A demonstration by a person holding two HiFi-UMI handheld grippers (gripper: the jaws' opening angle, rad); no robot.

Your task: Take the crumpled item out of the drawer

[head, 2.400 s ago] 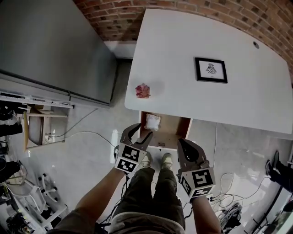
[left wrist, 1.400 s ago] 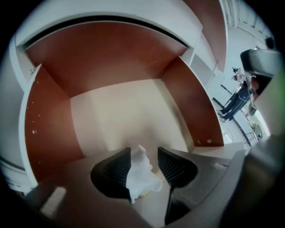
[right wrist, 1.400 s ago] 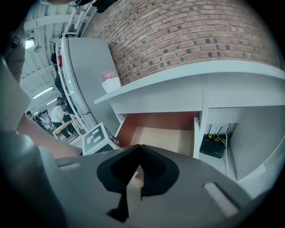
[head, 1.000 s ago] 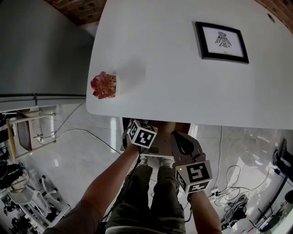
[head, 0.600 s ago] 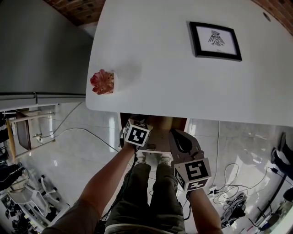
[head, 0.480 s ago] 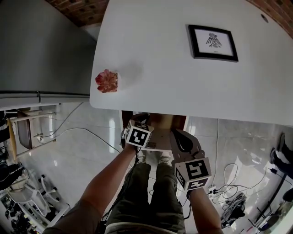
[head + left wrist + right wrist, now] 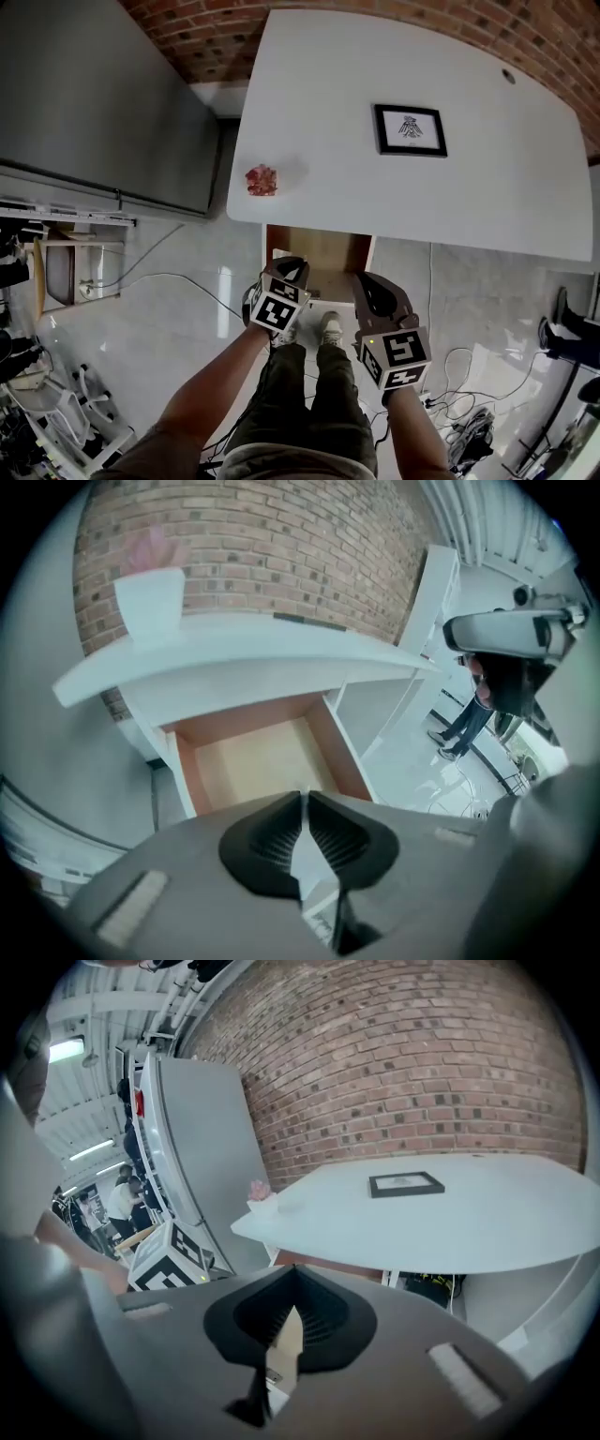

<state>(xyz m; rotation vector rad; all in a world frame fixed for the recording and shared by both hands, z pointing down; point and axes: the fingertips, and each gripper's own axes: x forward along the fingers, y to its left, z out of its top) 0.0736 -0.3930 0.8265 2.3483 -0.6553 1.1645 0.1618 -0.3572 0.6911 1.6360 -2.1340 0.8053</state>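
Open wooden drawer point(image 7: 319, 251) beneath the white table point(image 7: 487, 197) lies bare. Left gripper point(image 7: 302, 801) pinches what seems the white crumpled item point(image 7: 308, 860); right gripper point(image 7: 293, 1288) closed, empty. Removal looks nearly complete.

One table point(image 7: 487, 159), bearing one framed picture point(image 7: 410, 129) far right and one pink flower point(image 7: 262, 180) left. One open drawer point(image 7: 319, 253) at its near edge. One grey cabinet point(image 7: 94, 94) far left. Two grippers: left gripper point(image 7: 289, 270) and right gripper point(image 7: 375, 292). One white wad point(image 7: 302, 860) in the left gripper.
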